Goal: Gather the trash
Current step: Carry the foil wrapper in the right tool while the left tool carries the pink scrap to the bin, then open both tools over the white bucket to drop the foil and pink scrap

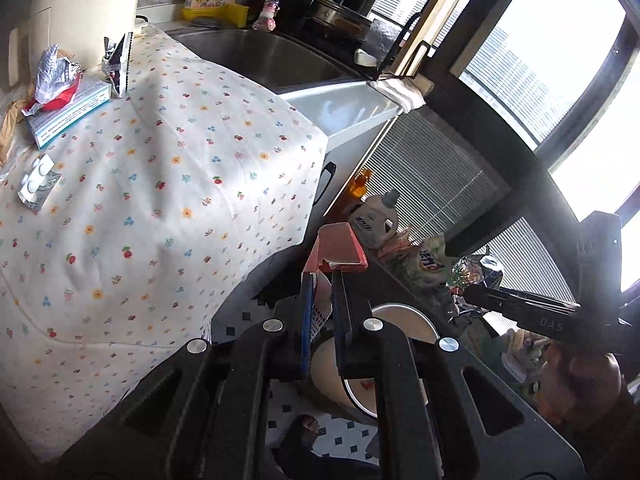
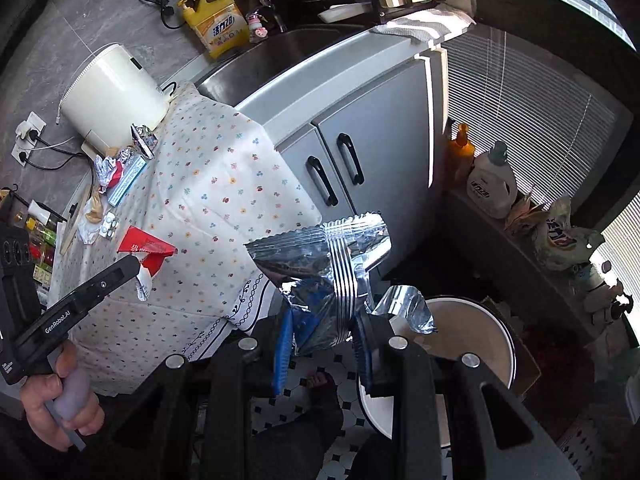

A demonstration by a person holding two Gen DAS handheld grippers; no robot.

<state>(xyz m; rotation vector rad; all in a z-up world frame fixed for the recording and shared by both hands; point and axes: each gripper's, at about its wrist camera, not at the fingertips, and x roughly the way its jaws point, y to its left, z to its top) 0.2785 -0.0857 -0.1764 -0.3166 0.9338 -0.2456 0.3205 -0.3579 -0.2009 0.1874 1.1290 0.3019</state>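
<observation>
You have a piece of trash in each gripper, and both want to end in the bin [image 2: 472, 344] on the floor beside the table — a pale, round, open tub just below your right gripper [image 2: 324, 344]. That one has the foil bag [image 2: 320, 268] between its blue pads, jaws partly apart with the crumpled foil filling the gap. The bag looks light and springy, so I judge it will drift as it falls: bring the fingers over the middle of the bin before you let go, since the bag now hangs nearer its rim than its centre.

Your left gripper [image 1: 320, 320] is pinched almost shut on the red carton [image 1: 338, 250], gripped by a thin flap at its lower edge. In the right wrist view it sits above the table's edge; in its own view the bin lies beneath the fingers. Carry it across after the bag, so the two tools don't meet over the opening.

More trash waits on the flowered cloth [image 1: 160, 184]: a blue box [image 1: 68, 114] with a crumpled wrapper [image 1: 54, 80] on it, a silver sachet [image 1: 118, 64] standing beside that, and a pill blister [image 1: 38, 180] nearer the edge.

In the way — the cloth's hanging corner near the bin, the cabinet [image 2: 360, 128], and the bottles [image 2: 492, 180] on the low ledge to the right.
</observation>
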